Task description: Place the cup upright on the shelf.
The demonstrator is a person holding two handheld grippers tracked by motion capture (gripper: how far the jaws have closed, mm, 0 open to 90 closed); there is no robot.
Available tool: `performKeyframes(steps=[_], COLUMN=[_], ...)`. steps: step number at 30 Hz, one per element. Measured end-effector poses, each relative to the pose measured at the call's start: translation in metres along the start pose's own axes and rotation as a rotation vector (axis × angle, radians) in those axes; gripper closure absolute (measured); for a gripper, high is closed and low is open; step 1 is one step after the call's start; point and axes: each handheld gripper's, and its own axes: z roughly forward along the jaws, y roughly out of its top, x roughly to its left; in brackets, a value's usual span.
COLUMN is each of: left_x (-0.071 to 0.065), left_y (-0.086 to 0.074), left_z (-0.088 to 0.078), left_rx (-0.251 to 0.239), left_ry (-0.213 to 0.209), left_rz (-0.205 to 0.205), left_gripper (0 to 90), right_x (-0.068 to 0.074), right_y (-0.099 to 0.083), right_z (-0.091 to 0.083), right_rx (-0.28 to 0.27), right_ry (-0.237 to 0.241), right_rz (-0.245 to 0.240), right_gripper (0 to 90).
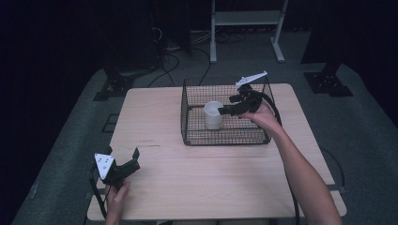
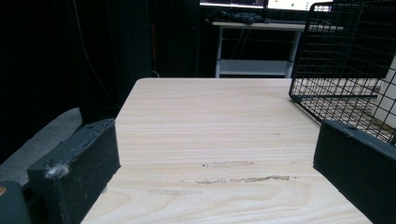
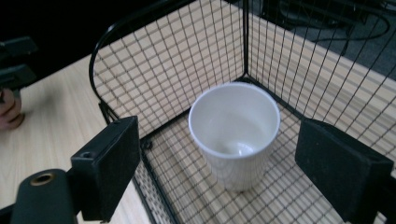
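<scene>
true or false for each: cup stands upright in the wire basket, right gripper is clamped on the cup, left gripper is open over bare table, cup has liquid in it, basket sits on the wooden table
1. The white cup stands upright inside the wire basket. True.
2. The right gripper is clamped on the cup. False: its jaws are spread wide, clear of the cup.
3. The left gripper is open over bare table. True.
4. The cup has liquid in it. False: its white bottom shows, empty.
5. The basket sits on the wooden table. True.

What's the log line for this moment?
right gripper: open, inside basket, beside cup | cup: upright, empty, ungrasped | left gripper: open, idle over table
</scene>
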Motion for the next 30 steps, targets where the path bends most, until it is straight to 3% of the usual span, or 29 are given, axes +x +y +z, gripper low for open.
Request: performKeyframes(steps=[17,30], left_x=[0.000,0.000], left_y=[0.000,0.000], left_z=[0.000,0.000], left_rx=[0.002,0.002], left_ry=[0.002,0.002], left_rz=[0.001,0.002], left_gripper=[0.0,0.0], right_x=[0.021,0.030], right_y=[-0.014,-0.031], right_z=[-0.029,-0.047], right_rx=[-0.003,-0.027], right_ry=[0.023,0.056], right_rz=[-0.065,-0.077], right_gripper=[13.5,13.5])
